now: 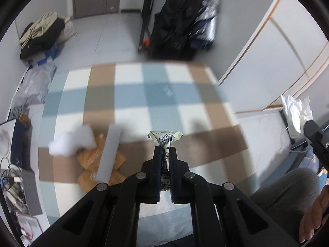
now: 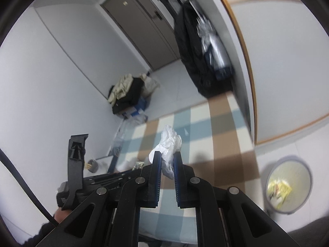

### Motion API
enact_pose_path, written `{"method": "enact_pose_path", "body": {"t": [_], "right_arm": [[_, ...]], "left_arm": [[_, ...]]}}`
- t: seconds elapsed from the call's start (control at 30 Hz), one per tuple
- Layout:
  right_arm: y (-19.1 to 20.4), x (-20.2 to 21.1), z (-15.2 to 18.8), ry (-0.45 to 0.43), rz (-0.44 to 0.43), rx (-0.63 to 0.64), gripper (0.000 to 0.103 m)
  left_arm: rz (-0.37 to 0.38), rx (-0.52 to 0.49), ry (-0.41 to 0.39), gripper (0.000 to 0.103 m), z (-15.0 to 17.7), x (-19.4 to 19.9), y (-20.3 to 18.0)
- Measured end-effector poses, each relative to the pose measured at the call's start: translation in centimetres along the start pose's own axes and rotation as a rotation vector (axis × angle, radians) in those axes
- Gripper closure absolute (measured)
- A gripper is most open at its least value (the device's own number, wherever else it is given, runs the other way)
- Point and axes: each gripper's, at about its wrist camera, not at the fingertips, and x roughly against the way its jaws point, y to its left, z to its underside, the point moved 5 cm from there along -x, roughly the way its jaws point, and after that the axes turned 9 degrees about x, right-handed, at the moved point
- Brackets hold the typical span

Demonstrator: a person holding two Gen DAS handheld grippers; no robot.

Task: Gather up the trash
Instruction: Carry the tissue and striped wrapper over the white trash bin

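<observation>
My left gripper (image 1: pixel 166 151) clamped on a barcoded wrapper (image 1: pixel 165 139), my right gripper (image 2: pixel 167 160) pinching crumpled white plastic (image 2: pixel 169 144) — checked mat (image 1: pixel 144 94) below, bin (image 2: pixel 287 185) nearby.

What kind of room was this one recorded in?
Probably a lived-in room at home: a checked floor mat, a clothes pile by the wall, dark coats hanging near a door.

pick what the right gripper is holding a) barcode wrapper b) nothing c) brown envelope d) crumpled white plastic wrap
d: the right gripper has its fingers pinched on a crumpled white plastic wrap; the barcode wrapper sits in the left gripper.
</observation>
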Motion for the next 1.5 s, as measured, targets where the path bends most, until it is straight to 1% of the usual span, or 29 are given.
{"method": "enact_pose_path", "body": {"t": [0.07, 0.2, 0.37, 0.57, 0.67, 0.73, 0.83, 1.03, 1.17, 1.23, 1.33, 1.4, 1.5], "right_arm": [[0.0, 1.9, -0.9, -0.032, 0.005, 0.020, 0.092], [-0.8, 5.1, -2.2, -0.085, 0.008, 0.017, 0.092], [-3.3, 8.7, -3.5, -0.136, 0.040, -0.007, 0.092], [-8.0, 12.9, -3.5, -0.173, 0.122, -0.047, 0.092], [-10.8, 13.8, -2.8, -0.169, 0.171, -0.071, 0.092], [-12.6, 13.9, -2.1, -0.152, 0.196, -0.097, 0.092], [-15.5, 13.8, -0.8, -0.129, 0.224, -0.149, 0.092], [-20.2, 11.8, 2.0, -0.044, 0.262, -0.218, 0.092], [-23.6, 9.6, 4.1, 0.022, 0.262, -0.299, 0.092], [-25.3, 8.0, 5.5, 0.081, 0.254, -0.347, 0.092], [-27.1, 5.8, 7.3, 0.146, 0.220, -0.408, 0.092], [-28.1, 4.2, 8.6, 0.189, 0.216, -0.438, 0.092], [-29.8, 2.0, 10.4, 0.250, 0.202, -0.484, 0.092]], "left_arm": [[0.026, -0.012, -0.031, 0.100, -0.7, 0.9, -1.4], [0.071, -0.064, -0.072, 0.100, -1.7, 2.2, -4.9], [0.129, -0.133, -0.090, 0.100, -2.4, 2.7, -9.5], [0.216, -0.184, -0.058, 0.100, -2.8, 1.3, -15.3], [0.255, -0.200, -0.025, 0.100, -2.7, 0.1, -17.5], [0.279, -0.212, 0.002, 0.100, -2.5, -1.0, -19.1], [0.297, -0.230, 0.043, 0.100, -1.8, -2.7, -21.0], [0.328, -0.238, 0.143, 0.100, -0.8, -6.6, -23.7], [0.335, -0.228, 0.210, 0.100, -0.2, -9.2, -24.6], [0.338, -0.219, 0.237, 0.100, 0.1, -10.1, -25.0], [0.318, -0.226, 0.275, 0.100, 0.6, -11.8, -25.4], [0.318, -0.224, 0.308, 0.100, 1.0, -13.1, -25.7], [0.299, -0.227, 0.330, 0.100, 1.4, -14.3, -25.8]]}}
